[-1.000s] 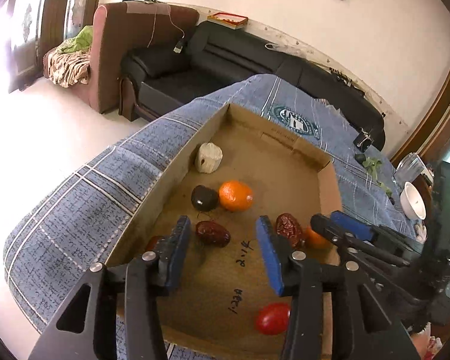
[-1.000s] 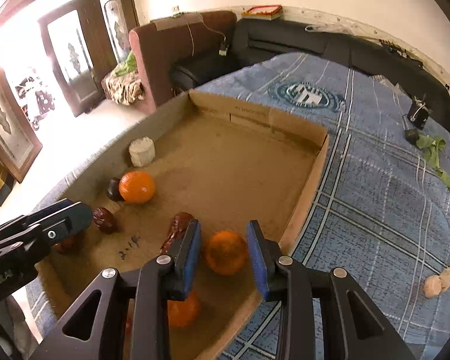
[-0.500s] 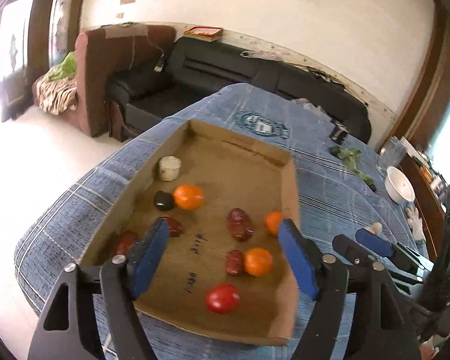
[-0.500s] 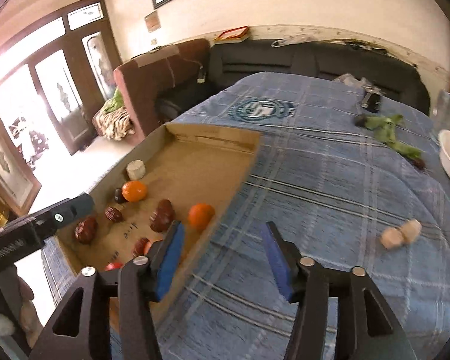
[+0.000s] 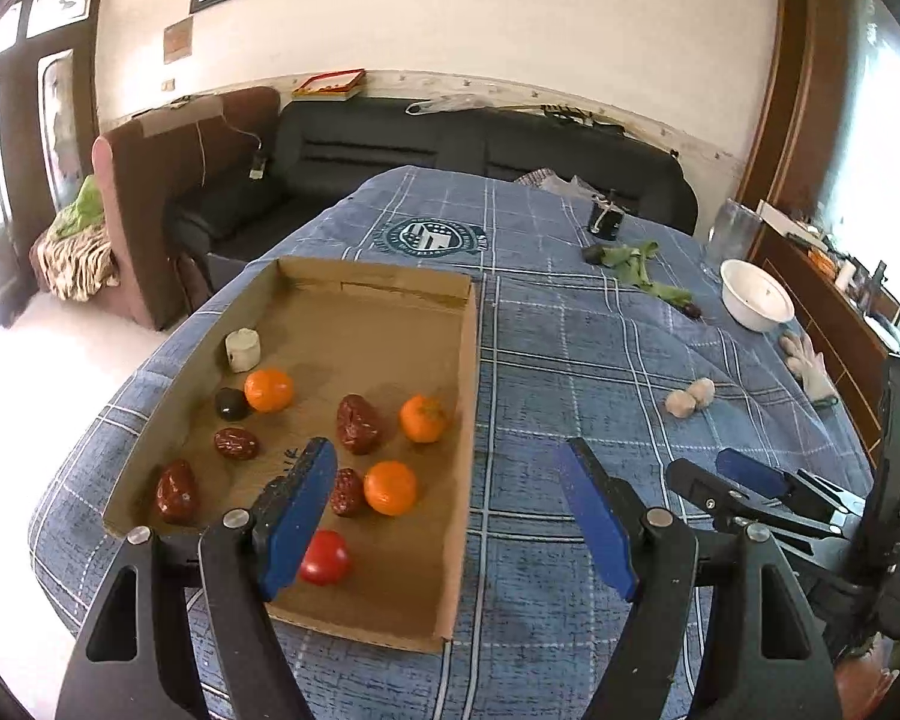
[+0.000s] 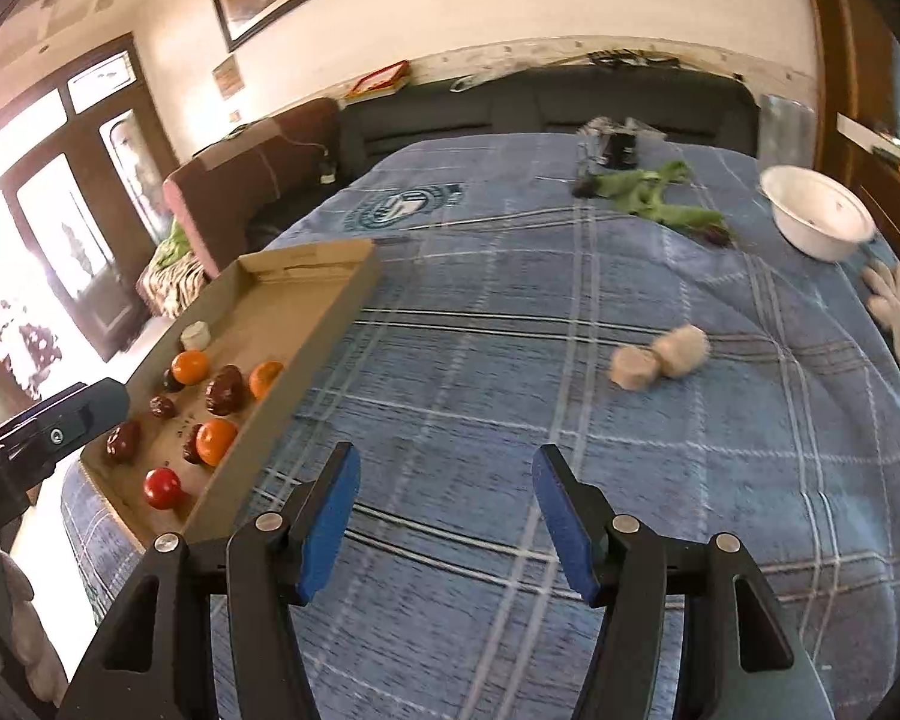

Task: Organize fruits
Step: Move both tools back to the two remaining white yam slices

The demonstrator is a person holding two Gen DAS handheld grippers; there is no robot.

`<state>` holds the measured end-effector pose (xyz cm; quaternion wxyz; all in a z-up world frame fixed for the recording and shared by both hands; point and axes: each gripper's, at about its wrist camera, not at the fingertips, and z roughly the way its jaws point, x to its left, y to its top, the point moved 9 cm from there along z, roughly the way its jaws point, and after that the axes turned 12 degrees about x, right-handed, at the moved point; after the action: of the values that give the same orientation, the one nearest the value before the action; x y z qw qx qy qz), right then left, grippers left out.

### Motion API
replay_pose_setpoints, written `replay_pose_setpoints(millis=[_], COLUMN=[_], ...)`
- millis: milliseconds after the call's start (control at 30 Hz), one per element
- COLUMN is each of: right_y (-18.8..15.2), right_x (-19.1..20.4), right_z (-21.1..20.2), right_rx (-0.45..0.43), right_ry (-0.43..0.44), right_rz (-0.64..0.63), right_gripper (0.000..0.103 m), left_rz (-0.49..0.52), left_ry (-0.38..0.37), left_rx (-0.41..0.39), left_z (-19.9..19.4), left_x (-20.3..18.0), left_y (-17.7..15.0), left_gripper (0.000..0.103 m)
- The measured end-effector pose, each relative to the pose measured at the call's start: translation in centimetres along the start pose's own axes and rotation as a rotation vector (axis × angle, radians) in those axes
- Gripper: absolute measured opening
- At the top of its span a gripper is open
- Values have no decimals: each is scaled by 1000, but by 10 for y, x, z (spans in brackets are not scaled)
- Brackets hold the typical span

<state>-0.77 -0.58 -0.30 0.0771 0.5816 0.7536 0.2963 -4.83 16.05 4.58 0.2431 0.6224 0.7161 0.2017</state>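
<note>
Two grippers are out over the blue plaid tablecloth [image 5: 600, 360], and both of mine hold nothing. Largest on the cloth is the shallow cardboard tray [image 5: 462, 480] at the left, its long right wall running from near to far. My left gripper [image 5: 450, 516] hangs over the tray's near right corner, jaws spread wide with only tray floor and cloth between them. My right gripper [image 6: 447, 516] is over bare cloth just right of the tray, jaws parted about as far, empty too.

All the fruit lies in the tray: three oranges [image 5: 269, 390] (one far left, one near the right wall, one nearer me), several wrinkled dark red dates [image 5: 359, 415] scattered between them, a red tomato [image 5: 325, 558] nearest me, a small black fruit [image 5: 231, 403] touching the far-left orange, and a pale stubby cylinder [image 5: 243, 350] beyond that.

Farther right sit a white bowl [image 6: 819, 219], green leaves [image 6: 660, 195], and two pale lumps [image 6: 660, 357] touching each other.
</note>
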Motion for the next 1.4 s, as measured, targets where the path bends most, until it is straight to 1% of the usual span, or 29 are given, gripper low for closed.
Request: replay_pose_setpoints(millis=[200,467,700,767,867,967,1067,1133,1233,1400], right_y=[-6,-6,-7,-7,-5,0,10,19,39,64], right_x=[-12,-11,-16,-23,-46,-83,-119,-133,-144,-142], right_z=[-4,-3,1,0,-1,-3,-3,0,11,46], right_rx=[-2,-2,8,7,7,13,22,23,34,75], right_ry=[-1,-2,-7,-15,-49,-89,-95,-97,-101,-113], right_rz=[29,23,27,36,63,134,224,252,267,269], right_gripper=[67,68,69,69,69,69,69,69,69,69], left_rz=[34,45,37,35,25,13,12,19,33,48], left_ry=[28,46,29,18,6,-14,-42,-54,-66,-66], left_rx=[-2,4,25,34,46,61,83,92,102,111], left_z=[-1,1,8,11,16,24,33,37,40,42], left_x=[-10,-11,-9,-9,-8,-8,-14,-19,-27,-32], left_y=[-3,-5,-7,-8,-9,-11,-13,-13,-15,-17], left_gripper=[76,76,76,76,76,76,76,76,76,76])
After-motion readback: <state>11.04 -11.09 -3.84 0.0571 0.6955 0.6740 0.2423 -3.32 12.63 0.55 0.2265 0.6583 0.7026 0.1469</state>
